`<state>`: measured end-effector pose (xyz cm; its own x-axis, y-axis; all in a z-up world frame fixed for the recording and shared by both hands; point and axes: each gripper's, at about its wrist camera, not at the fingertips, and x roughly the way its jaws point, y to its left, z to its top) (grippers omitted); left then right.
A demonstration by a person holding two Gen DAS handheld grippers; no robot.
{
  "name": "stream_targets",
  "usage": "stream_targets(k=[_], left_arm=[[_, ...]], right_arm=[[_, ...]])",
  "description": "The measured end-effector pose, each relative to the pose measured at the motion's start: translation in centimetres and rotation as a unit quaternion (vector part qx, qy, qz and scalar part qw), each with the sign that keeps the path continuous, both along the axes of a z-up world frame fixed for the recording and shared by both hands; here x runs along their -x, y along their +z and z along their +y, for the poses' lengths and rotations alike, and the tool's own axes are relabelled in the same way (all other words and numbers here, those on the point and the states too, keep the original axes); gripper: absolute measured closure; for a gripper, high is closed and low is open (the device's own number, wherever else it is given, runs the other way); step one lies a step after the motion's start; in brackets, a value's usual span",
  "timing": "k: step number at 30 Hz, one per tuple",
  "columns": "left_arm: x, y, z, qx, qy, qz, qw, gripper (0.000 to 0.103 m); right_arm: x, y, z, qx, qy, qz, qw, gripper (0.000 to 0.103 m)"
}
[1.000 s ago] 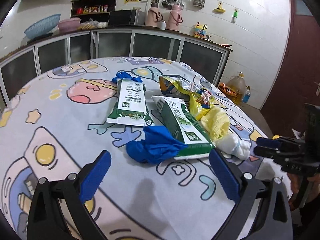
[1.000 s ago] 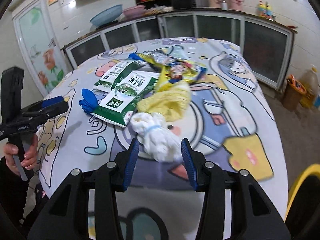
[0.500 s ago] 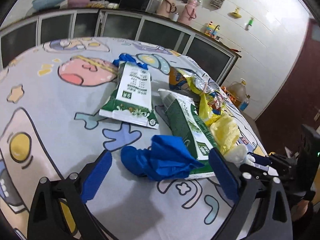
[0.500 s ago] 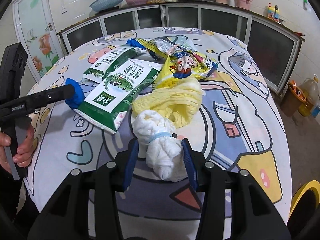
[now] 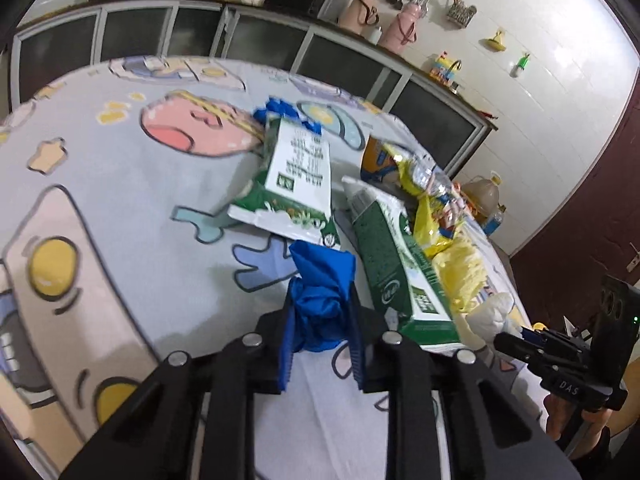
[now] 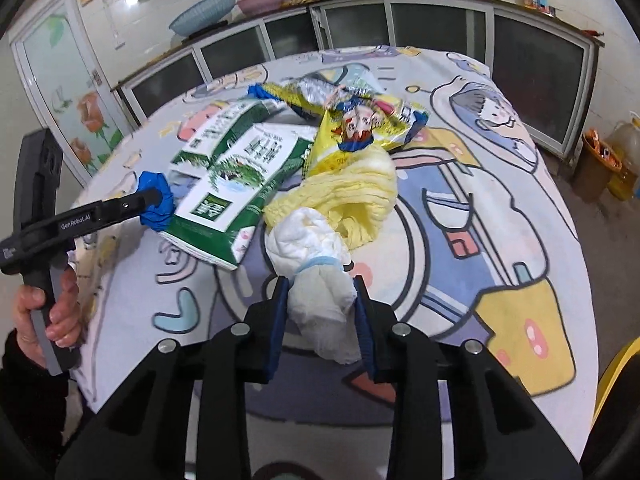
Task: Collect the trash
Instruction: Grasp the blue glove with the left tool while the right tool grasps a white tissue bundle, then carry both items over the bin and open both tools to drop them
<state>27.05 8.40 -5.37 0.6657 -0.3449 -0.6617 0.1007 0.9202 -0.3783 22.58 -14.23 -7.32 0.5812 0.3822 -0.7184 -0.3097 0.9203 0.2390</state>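
Left claw [image 5: 322,322]: jaws closing, pressing crumpled blue glove [image 5: 322,296]. Right claw [image 6: 320,316]: jaws closing, pinching white wad [image 6: 320,280]. Green cartons [image 6: 240,184] on counter [image 6: 500,240].

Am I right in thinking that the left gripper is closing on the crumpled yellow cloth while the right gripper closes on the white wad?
Not quite: the left gripper is closing on the crumpled blue glove, not the yellow cloth, as the left wrist view shows. The yellow cloth lies on the table, ungripped. The rest holds: the right gripper is closing on the white wad.
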Motion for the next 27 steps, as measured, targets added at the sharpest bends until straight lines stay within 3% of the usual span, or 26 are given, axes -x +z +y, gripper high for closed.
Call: stream_targets(k=[11,27], left_arm=[[5.0,4.0,0.1,-0.027,-0.002,-0.047,0.9985,0.082],[9.2,7.0,-4.7,-0.044,-0.059,-0.093,0.9929,0.082]], right_arm=[[3.9,3.1,-2.3,-0.041,-0.004,-0.025,0.999,0.073],[8.8,4.1,-6.3,-0.053,-0.036,-0.043,0.997,0.073]])
